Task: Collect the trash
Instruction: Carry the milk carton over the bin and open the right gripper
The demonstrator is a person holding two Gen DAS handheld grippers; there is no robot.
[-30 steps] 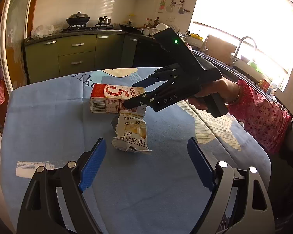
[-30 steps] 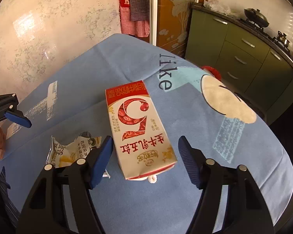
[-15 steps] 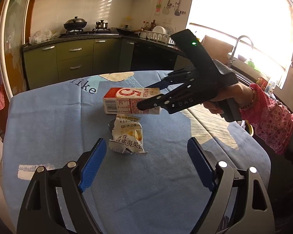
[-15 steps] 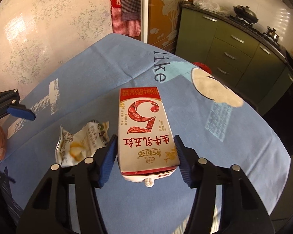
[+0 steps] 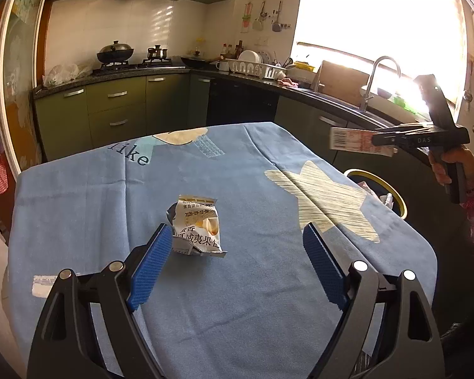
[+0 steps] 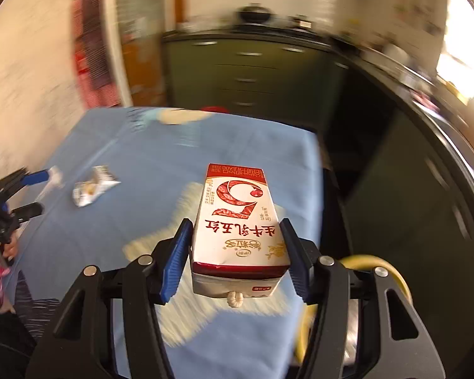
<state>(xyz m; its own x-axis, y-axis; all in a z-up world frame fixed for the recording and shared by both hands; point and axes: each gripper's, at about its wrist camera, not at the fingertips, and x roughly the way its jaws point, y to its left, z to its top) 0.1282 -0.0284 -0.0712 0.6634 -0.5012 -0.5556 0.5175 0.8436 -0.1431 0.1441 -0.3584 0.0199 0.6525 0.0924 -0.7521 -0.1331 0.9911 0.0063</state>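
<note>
Kitchen, blue tablecloth (image 5: 243,284) over the table. Milk carton (image 6: 237,221) — red and white, large red "5" — is clamped between the right gripper's (image 6: 237,252) blue pads, lifted past the table edge above a yellow-rimmed bin (image 5: 395,189). Crumpled snack wrapper (image 5: 199,224) lies on the cloth, touching the wide-open, empty left gripper's (image 5: 233,265) left pad.

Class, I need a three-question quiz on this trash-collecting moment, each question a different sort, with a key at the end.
1. True or false: the right gripper is clamped on the milk carton.
2. Which item lies on the blue tablecloth? A) spoon B) crumpled snack wrapper C) bottle
3. Fill in: the left gripper is ____, its jaws spread near the wrapper.

Key: 1 true; 2 B; 3 open. The yellow-rimmed bin stands beside the table.
</note>
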